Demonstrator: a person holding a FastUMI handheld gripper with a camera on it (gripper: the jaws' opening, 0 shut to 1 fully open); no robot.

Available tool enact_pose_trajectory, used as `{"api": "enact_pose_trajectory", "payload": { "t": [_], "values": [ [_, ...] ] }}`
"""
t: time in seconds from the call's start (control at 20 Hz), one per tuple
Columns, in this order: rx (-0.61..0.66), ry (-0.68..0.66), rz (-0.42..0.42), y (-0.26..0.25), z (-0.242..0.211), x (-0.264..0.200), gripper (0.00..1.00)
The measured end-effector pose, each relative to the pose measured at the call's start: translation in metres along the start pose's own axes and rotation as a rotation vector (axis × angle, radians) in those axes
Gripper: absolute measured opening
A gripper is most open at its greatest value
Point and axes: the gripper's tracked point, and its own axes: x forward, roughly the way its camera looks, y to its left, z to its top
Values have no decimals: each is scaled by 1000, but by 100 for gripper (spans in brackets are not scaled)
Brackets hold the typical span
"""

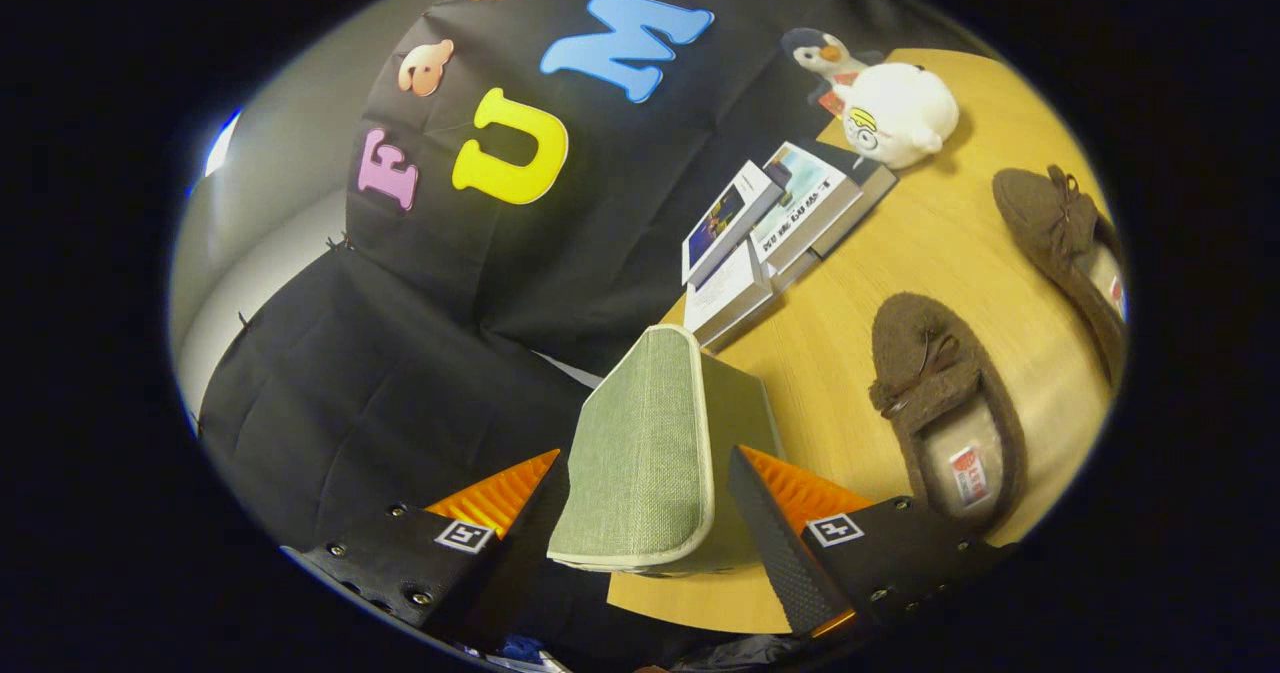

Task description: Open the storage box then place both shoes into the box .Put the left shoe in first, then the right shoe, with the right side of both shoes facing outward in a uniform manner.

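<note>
Storage box [645, 443] on the wooden surface [930, 253], taken here as the landmark. The box is a green fabric container with pale piping; its lid or flap faces the camera and lies between the two fingers of the claw [640, 498]. Whether this panel is already partly raised cannot be told from this angle, and the box interior is not visible; the opening step is judged to be in hand, not finished.

Both shoes are outside the box on the surface. The near shoe [945, 408], a brown moccasin with a bow, lies just to one side of the box, on the side of the claw's right finger, sole down and opening up. The far shoe [1065, 243] lies beyond it, well apart from the box. Which is the left and which the right shoe cannot be told. Both placements remain to be done.

A stack of books [775, 228] sits behind the box, and a white plush toy [895, 113] with a penguin toy [825, 53] stands past the books.

Claw: moderately open, its fingers flanking the panel's lower edge on either side. Contact with the fabric cannot be confirmed, so a firm hold is not established.
</note>
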Motion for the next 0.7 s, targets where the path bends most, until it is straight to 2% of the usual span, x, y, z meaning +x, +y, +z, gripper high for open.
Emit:
{"api": "enact_pose_trajectory", "payload": {
  "t": [0.45, 0.7],
  "values": [
    [317, 87, 65, -15, -27, 28, 97],
    [406, 124, 96, -17, -39, 37, 94]
  ]
}}
